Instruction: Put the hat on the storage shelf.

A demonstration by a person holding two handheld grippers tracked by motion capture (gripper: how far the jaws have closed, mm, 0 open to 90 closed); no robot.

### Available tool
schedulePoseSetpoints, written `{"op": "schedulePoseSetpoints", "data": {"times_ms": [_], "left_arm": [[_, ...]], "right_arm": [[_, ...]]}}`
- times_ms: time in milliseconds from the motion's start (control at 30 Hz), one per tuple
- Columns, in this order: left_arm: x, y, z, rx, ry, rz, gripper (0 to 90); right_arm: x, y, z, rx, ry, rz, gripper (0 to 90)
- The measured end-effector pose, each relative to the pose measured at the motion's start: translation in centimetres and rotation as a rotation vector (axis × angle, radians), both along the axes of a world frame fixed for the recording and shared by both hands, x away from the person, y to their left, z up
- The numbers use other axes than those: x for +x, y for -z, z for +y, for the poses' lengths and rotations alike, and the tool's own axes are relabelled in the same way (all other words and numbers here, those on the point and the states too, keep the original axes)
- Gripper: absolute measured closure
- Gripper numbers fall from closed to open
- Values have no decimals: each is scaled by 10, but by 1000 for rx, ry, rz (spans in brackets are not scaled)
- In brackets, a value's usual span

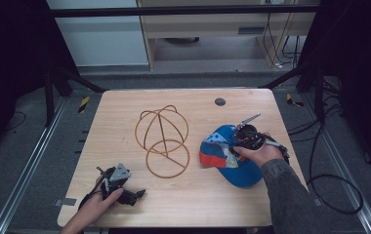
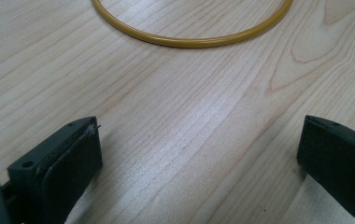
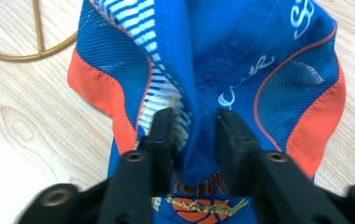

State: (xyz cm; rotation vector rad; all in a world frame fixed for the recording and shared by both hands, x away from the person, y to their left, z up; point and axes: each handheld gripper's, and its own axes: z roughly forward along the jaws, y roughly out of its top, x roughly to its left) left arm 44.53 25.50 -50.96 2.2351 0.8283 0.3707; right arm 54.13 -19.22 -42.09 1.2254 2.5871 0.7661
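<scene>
R gripper (image 3: 192, 128) jaws pinch blue cap (image 3: 241, 51) fabric; L gripper (image 2: 199, 158) jaws wide, empty.

1. On the blue cap (image 3: 222, 60), white cursive embroidery runs across the crown fabric in the right gripper view; it is creased and cannot be read as words.
2. Lower on the cap, close to the gripper's own jaws, gold-outlined lettering stands above an orange ball-like emblem; only a fragment like "rcrull" shows, and its reading is uncertain.
3. Further white script shows on the cap's upper right panel, cut off at the picture's edge and unreadable.
</scene>
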Motion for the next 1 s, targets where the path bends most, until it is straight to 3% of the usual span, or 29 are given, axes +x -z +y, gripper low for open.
{"op": "schedulePoseSetpoints", "data": {"times_ms": [200,533,700,1000], "left_arm": [[0,0,0,0,0,1,0],[0,0,0,0,0,1,0],[0,0,0,0,0,1,0],[0,0,0,0,0,1,0]], "right_arm": [[0,0,1,6,-20,-3,861],[-6,-5,-4,25,-27,-23,898],[-14,-16,-10,53,-30,-36,899],[-24,-47,-17,80,-49,-110,900]]}}
